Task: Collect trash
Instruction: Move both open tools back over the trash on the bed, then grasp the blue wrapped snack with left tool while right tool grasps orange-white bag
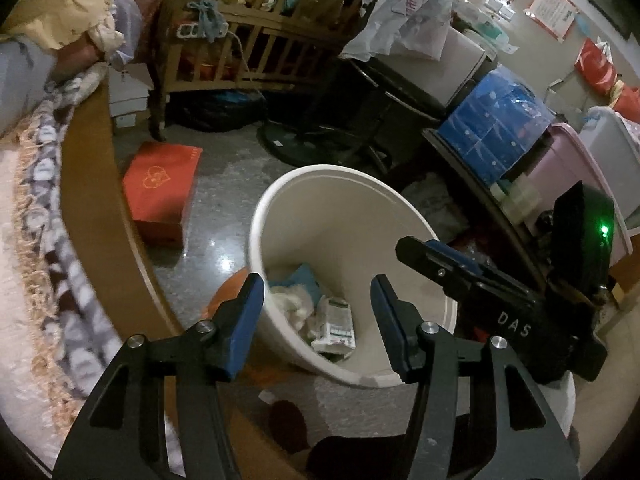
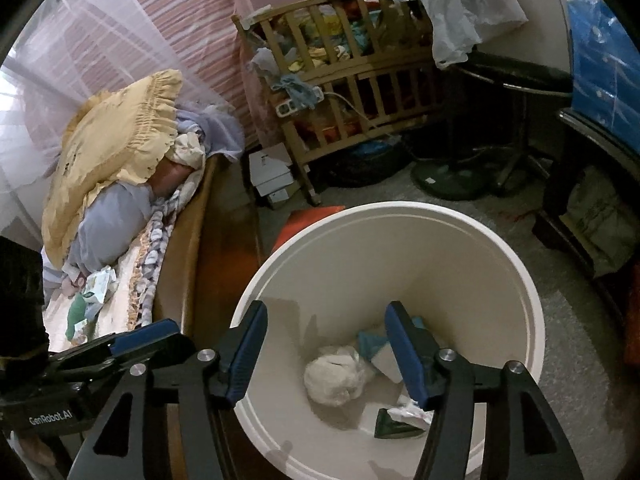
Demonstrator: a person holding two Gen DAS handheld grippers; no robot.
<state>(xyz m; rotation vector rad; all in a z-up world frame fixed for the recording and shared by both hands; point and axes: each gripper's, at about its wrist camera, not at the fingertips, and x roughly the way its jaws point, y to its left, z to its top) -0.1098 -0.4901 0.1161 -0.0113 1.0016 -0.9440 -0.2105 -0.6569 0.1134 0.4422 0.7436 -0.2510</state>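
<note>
A white bin (image 1: 320, 170) (image 2: 400, 206) stands on the floor beside the bed. In it lie a crumpled white wad (image 2: 334, 378), a printed packet (image 1: 334, 328), a blue scrap (image 2: 370, 342) and a dark green wrapper (image 2: 394, 426). My left gripper (image 1: 318, 284) hangs open over the bin's mouth with nothing between its blue pads. My right gripper (image 2: 326, 312) is open over the bin too, also empty. Each gripper shows at the edge of the other's view. Several crumpled wrappers (image 2: 96, 284) lie on the bed.
The bed's wooden side board (image 2: 196, 248) runs along the left, with a yellow pillow (image 2: 116, 136) on top. A red box (image 1: 160, 188) lies on the floor. A wooden crib (image 2: 352, 92), a fan base (image 2: 444, 180), a blue pack (image 1: 492, 128) and a pink tub (image 1: 572, 168) crowd the back and right.
</note>
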